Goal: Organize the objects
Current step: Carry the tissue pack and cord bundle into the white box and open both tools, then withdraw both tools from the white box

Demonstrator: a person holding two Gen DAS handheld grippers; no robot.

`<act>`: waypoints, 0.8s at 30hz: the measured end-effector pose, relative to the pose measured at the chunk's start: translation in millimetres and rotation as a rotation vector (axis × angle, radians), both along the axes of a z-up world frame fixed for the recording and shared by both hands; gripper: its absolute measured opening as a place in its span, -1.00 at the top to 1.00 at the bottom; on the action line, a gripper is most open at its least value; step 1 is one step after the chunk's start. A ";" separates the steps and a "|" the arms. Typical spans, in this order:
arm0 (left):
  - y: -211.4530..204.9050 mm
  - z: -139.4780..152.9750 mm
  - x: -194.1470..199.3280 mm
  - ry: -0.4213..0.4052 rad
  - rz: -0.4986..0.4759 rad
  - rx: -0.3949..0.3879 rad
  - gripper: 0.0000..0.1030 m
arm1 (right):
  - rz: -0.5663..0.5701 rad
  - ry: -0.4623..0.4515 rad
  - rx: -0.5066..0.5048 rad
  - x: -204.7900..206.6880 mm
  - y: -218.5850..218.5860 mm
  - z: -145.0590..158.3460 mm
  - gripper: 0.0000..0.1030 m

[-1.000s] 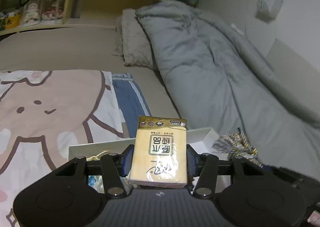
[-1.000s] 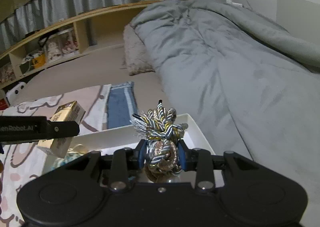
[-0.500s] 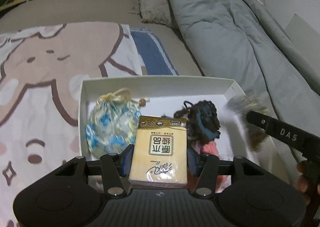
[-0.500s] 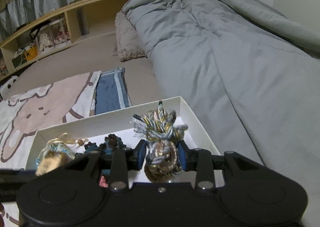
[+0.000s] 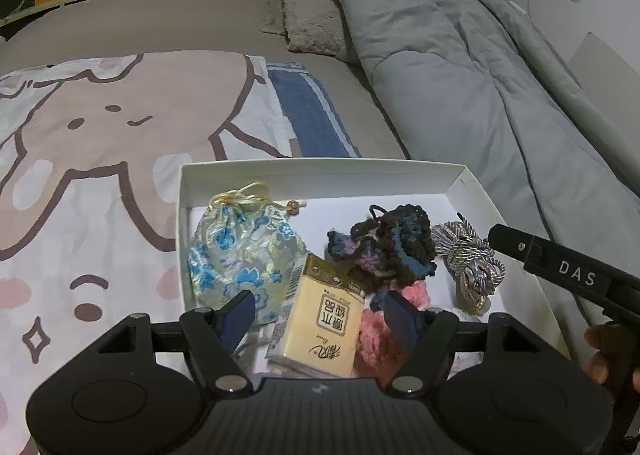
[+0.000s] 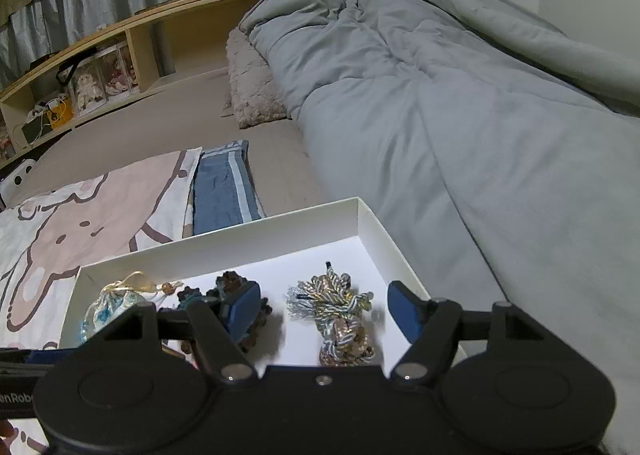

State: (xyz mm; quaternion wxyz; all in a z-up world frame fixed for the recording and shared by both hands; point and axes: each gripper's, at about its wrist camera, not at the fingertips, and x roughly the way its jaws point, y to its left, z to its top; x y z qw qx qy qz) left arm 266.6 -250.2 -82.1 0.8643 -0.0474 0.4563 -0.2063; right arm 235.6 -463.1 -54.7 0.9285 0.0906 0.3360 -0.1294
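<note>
A white box (image 5: 320, 171) lies on the bed. In the left wrist view it holds a blue-flowered pouch (image 5: 240, 251), a dark crocheted piece (image 5: 392, 247), a pink fluffy item (image 5: 380, 339), a yellow tissue pack (image 5: 324, 327) and a silver-gold cord bundle (image 5: 468, 267). My left gripper (image 5: 318, 307) hangs over the box, its jaws opening. The tissue pack lies tilted between them, and the pads stand clear of it. My right gripper (image 6: 324, 311) is also opening. The cord bundle (image 6: 340, 319) rests on the box floor between its fingers, untouched.
A cartoon-print blanket (image 5: 100, 143) and a folded blue cloth (image 5: 312, 115) lie left of and behind the box. A grey duvet (image 6: 460, 115) covers the right side of the bed, with a fluffy pillow (image 6: 252, 95) at its head. A wooden shelf (image 6: 100, 67) runs along the far wall.
Both grippers have spread their jaws. The tissue pack and the cord bundle have dropped from the pads into the box. The left gripper has come down over the box.
</note>
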 end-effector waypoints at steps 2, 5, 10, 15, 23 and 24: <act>2.2 2.8 -2.2 -0.003 0.001 0.001 -0.39 | 0.003 0.007 0.006 -1.3 2.5 3.0 -0.40; 5.9 9.8 -6.5 -0.016 0.002 0.004 -0.39 | 0.006 0.004 0.010 -6.1 7.5 10.0 -0.47; 15.3 23.7 -14.8 -0.037 0.015 0.003 -0.39 | 0.010 -0.017 0.015 -14.9 14.2 21.4 -0.50; 26.6 38.3 -23.7 -0.053 0.032 0.004 -0.54 | -0.004 -0.022 0.027 -25.0 21.2 33.0 -0.56; 50.1 61.3 -40.1 -0.101 0.045 0.020 -0.96 | 0.013 -0.021 -0.006 -44.7 35.4 49.8 -0.85; 53.0 64.4 -43.1 -0.112 0.049 0.024 -0.99 | 0.016 -0.024 -0.010 -49.0 37.0 52.8 -0.89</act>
